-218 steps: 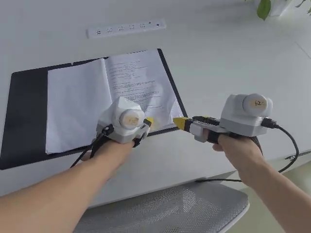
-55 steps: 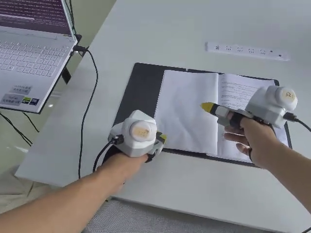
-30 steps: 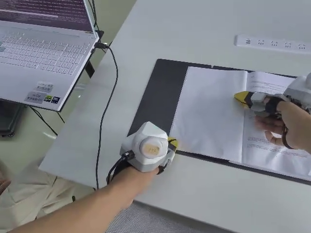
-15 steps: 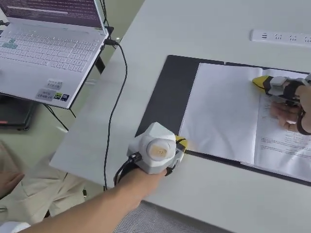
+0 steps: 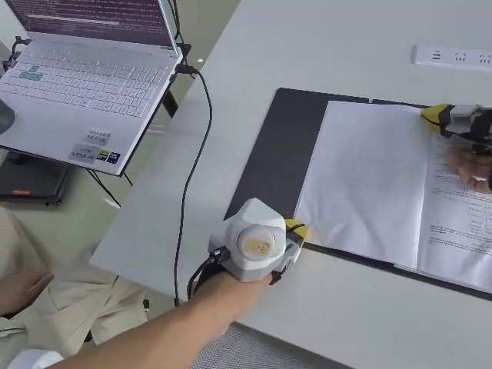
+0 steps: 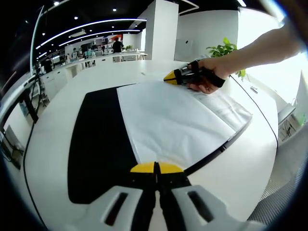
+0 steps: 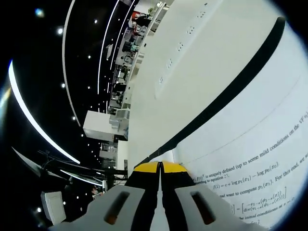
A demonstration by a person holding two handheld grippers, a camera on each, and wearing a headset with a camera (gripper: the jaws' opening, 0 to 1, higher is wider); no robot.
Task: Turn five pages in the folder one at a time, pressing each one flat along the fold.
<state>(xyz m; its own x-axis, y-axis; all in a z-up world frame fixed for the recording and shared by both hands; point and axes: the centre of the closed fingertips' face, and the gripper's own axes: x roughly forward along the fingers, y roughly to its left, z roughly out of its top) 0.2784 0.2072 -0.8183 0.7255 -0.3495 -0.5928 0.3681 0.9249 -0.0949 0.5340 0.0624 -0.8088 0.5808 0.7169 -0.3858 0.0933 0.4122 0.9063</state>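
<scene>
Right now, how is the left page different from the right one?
The left page is blank; the right page has printed text. The left hand-held gripper is near the left page's lower corner; the right hand-held gripper at the right page's top. Both are white, in the folder.

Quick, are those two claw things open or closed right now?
Left gripper: closed, holding nothing.
Right gripper: closed, holding nothing.

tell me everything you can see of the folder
The folder is black and matte, lying open and flat on the white table. A blank white page lies on its left half, leaving a wide black margin; a printed page lies right of the fold. The shut right tongs sit at the fold's top; the shut left tongs are at its near edge.
</scene>
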